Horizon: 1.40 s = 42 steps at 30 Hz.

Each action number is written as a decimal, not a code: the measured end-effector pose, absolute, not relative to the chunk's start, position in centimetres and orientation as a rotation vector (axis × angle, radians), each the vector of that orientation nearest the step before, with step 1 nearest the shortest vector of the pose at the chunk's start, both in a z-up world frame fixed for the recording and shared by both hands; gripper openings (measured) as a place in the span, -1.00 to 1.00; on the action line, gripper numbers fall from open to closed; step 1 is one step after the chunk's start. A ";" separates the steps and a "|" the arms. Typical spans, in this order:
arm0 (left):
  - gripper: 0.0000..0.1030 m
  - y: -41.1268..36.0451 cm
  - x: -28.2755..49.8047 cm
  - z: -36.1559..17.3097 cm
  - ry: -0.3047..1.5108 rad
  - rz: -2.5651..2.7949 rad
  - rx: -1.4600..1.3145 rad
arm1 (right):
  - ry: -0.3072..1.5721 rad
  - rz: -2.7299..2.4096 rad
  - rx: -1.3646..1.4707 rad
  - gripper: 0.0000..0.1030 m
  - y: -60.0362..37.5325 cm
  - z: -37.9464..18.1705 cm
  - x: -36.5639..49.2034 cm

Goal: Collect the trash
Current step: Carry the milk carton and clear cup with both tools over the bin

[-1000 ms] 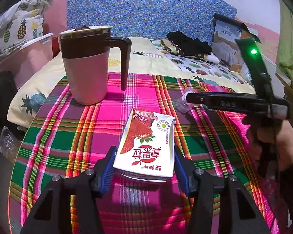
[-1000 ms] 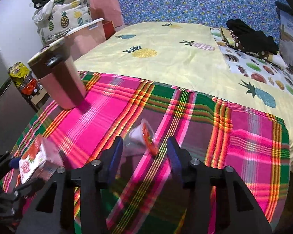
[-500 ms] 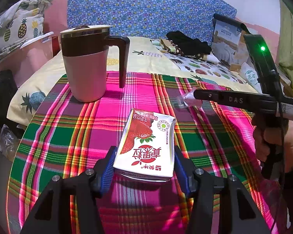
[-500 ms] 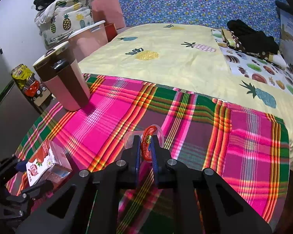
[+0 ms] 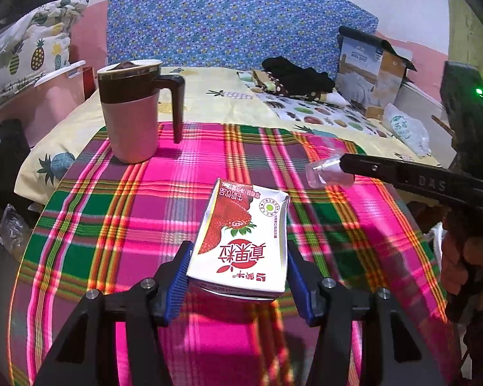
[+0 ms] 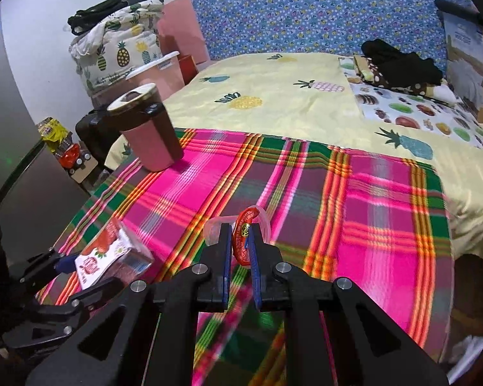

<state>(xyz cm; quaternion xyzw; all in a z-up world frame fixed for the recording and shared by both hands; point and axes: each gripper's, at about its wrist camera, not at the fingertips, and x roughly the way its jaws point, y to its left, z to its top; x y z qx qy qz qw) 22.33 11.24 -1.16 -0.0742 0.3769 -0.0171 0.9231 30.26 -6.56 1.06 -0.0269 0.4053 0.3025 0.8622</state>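
My left gripper (image 5: pixel 236 284) is shut on a white strawberry milk carton (image 5: pixel 241 234), held over the plaid tablecloth (image 5: pixel 128 199). The carton and left gripper also show at lower left in the right wrist view (image 6: pixel 106 257). My right gripper (image 6: pixel 241 247) is shut on a small clear plastic cup with a red foil lid (image 6: pixel 246 234), lifted above the cloth. In the left wrist view the cup (image 5: pixel 326 172) hangs from the right gripper's tip at the right.
A pink mug with a brown lid and handle (image 5: pixel 135 112) stands at the table's far left. Behind the table is a bed with a yellow pineapple sheet (image 6: pixel 289 103), black clothes (image 5: pixel 296 75) and a cardboard box (image 5: pixel 370 70). A suitcase (image 6: pixel 93 132) stands at left.
My right gripper closed on the small cup and has lifted it off the cloth, moving up and right. My left gripper stays shut on the carton, hardly moved.
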 end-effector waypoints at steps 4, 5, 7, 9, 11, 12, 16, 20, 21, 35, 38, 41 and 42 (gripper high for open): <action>0.08 9.7 20.4 -0.4 0.769 -0.049 -0.155 | 0.845 0.622 -0.039 -0.80 -8.2 1.5 27.8; 0.08 9.4 20.1 -0.2 0.767 -0.052 -0.154 | 0.840 0.620 -0.041 -0.80 -8.4 1.7 27.2; 0.08 8.3 19.0 0.2 0.762 -0.065 -0.152 | 0.827 0.613 -0.044 -0.80 -9.2 1.9 25.8; 0.08 7.3 18.1 0.5 0.759 -0.080 -0.150 | 0.824 0.606 -0.034 -0.80 -10.0 2.1 24.7; 0.08 6.3 17.2 0.8 0.757 -0.095 -0.150 | 0.821 0.600 -0.022 -0.80 -10.7 2.2 23.7; 0.08 5.9 16.9 0.9 0.756 -0.102 -0.150 | 0.819 0.595 -0.015 -0.80 -11.1 2.2 23.2; 0.08 3.8 15.5 1.2 0.753 -0.134 -0.147 | 0.816 0.566 0.011 -0.80 -12.7 2.1 21.4; 0.08 2.1 14.4 1.4 0.753 -0.157 -0.145 | 0.824 0.538 0.035 -0.80 -14.1 1.5 19.8; 0.08 1.6 14.1 1.4 0.754 -0.165 -0.142 | 0.826 0.528 0.041 -0.80 -14.5 1.4 19.5; 0.08 -3.6 13.1 1.8 0.758 -0.237 -0.105 | 0.801 0.448 0.106 -0.80 -19.1 1.2 17.2; 0.08 -4.8 13.2 1.8 0.762 -0.256 -0.094 | 0.797 0.427 0.121 -0.80 -20.2 1.0 17.0; 0.08 -5.9 13.3 1.8 0.765 -0.273 -0.084 | 0.790 0.403 0.133 -0.80 -21.4 1.0 16.6; 0.08 -6.4 13.4 1.8 0.766 -0.282 -0.078 | 0.788 0.394 0.137 -0.80 -21.8 1.0 16.5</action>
